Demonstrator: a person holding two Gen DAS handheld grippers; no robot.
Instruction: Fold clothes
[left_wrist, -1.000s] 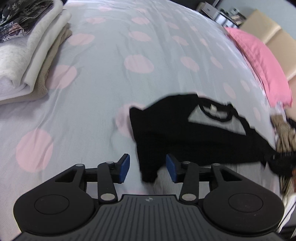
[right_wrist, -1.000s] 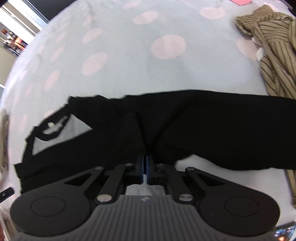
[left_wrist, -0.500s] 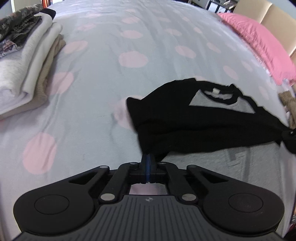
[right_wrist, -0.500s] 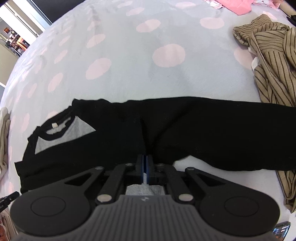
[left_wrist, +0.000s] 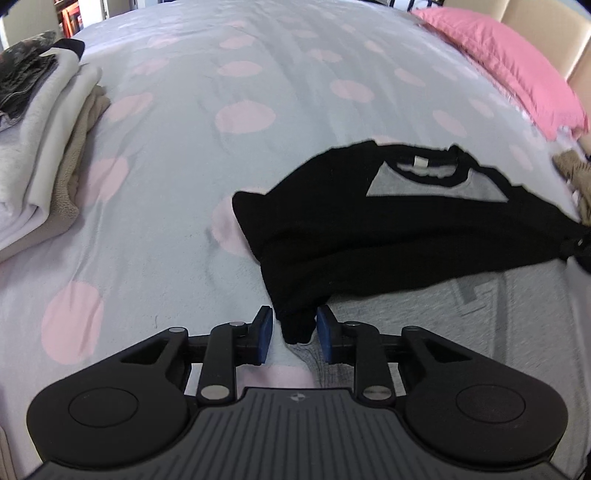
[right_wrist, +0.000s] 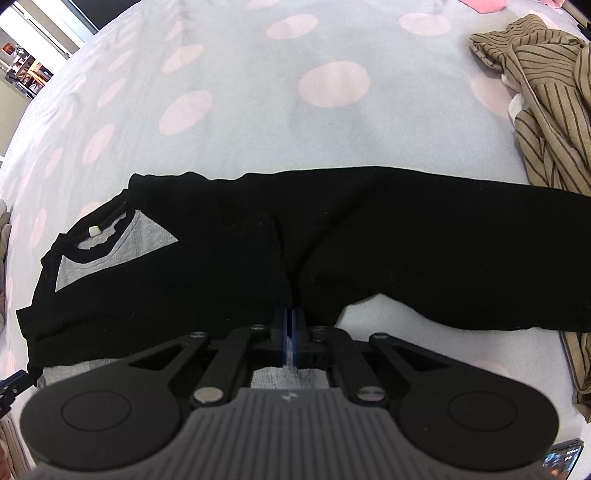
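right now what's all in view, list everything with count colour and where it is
black and grey shirt: 1, black sleeves and collar over a grey body, spread across the near side of the bed
bedspread: 1, pale blue-grey with pink dots, under everything
folded clothes stack: 1 pile, white, grey and beige with a dark item on top, far left
pink pillow: 1, pink, head of bed
striped garment: 1, tan with dark stripes, crumpled, right of the shirt
phone: 1, dark, bottom right corner of the right wrist view
left hand-held gripper: 1, black with blue pads, jaws opening, sleeve cuff between them
right hand-held gripper: 1, black with blue pads, shut on the shirt's near edge
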